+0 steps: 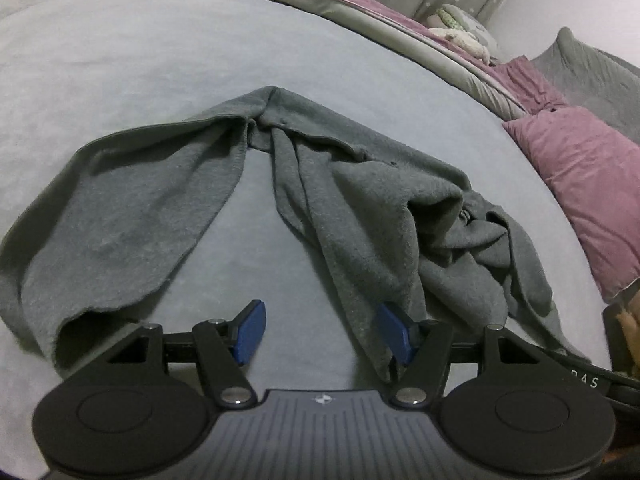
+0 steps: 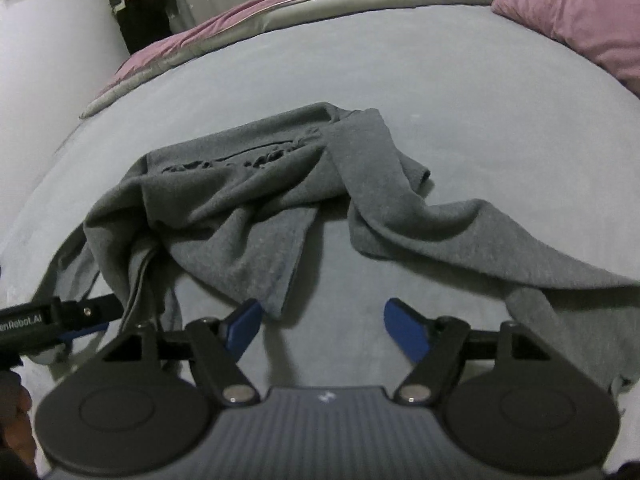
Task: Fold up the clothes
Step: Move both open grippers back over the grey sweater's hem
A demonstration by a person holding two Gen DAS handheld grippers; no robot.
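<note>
Pale blue bedsheet [image 1: 140,80] carries a crumpled grey knit garment [image 1: 360,208]. We hold our left gripper [image 1: 320,332] and right gripper [image 2: 324,328] spread wide, empty.

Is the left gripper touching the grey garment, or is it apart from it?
Cannot tell. In the left wrist view the left gripper is open, and the grey garment overlaps its right-side finger, but contact is not plain.
</note>
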